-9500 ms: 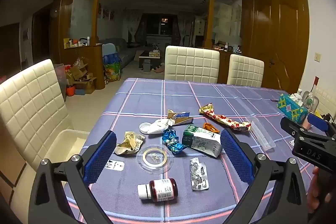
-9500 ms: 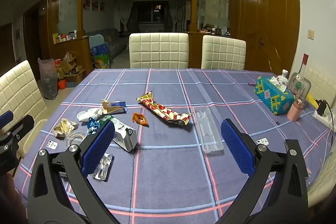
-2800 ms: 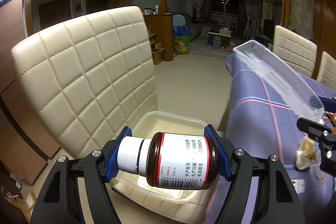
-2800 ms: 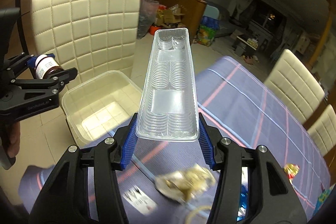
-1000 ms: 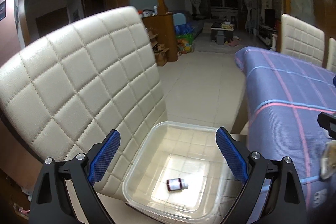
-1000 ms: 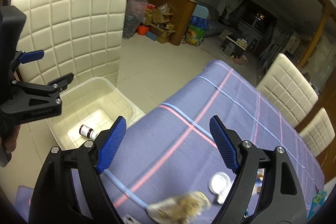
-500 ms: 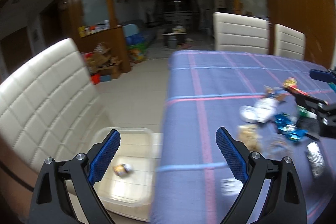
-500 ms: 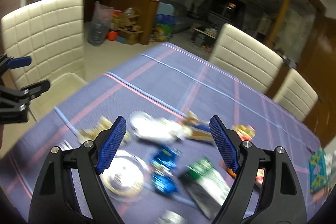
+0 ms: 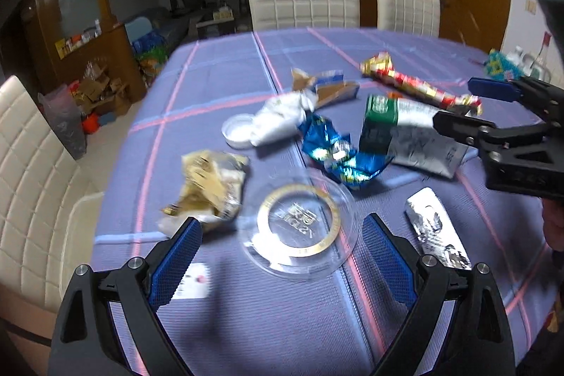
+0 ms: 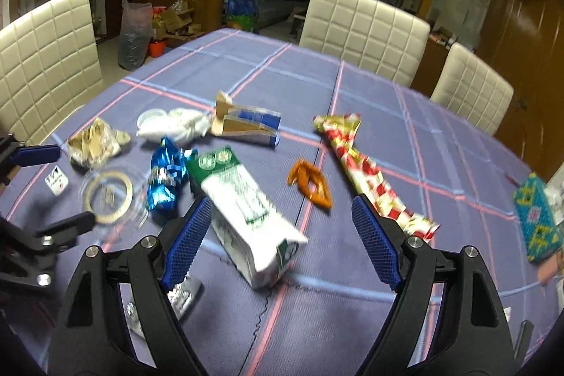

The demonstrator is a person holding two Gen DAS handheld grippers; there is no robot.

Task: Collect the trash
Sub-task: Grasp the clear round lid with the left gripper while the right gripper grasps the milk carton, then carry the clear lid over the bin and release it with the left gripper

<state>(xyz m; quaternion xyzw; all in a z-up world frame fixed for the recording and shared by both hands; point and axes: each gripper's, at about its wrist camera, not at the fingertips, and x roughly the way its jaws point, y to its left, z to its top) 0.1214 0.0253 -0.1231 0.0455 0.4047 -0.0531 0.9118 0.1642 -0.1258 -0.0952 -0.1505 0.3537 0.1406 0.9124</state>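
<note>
- Dim dining room; desk (image 9: 218, 83) under a purple plaid cloth, cream quilted chairs around it.
- Left tool (image 9: 280, 256): pads apart, empty, above the clear round plastic lid with gold ring (image 9: 298, 222).
- Right tool (image 10: 282, 242): pads apart, empty, straddling the green-and-white milk carton (image 10: 246, 210) lying flat.
- Uncollected on the desk: crumpled gold wrapper (image 9: 211, 185), blue foil wrapper (image 9: 338, 154), white crumpled paper (image 9: 278, 122), torn blue-and-brown box (image 10: 246, 125), red-and-gold checked wrapper (image 10: 370, 171), orange wrapper (image 10: 310, 187), silver blister pack (image 9: 437, 231), small white card (image 9: 190, 281).
- Clear plastic bin (image 9: 79, 235): edge visible on the chair seat, left of the desk.
- Progress, judged: early; most trash remains.
</note>
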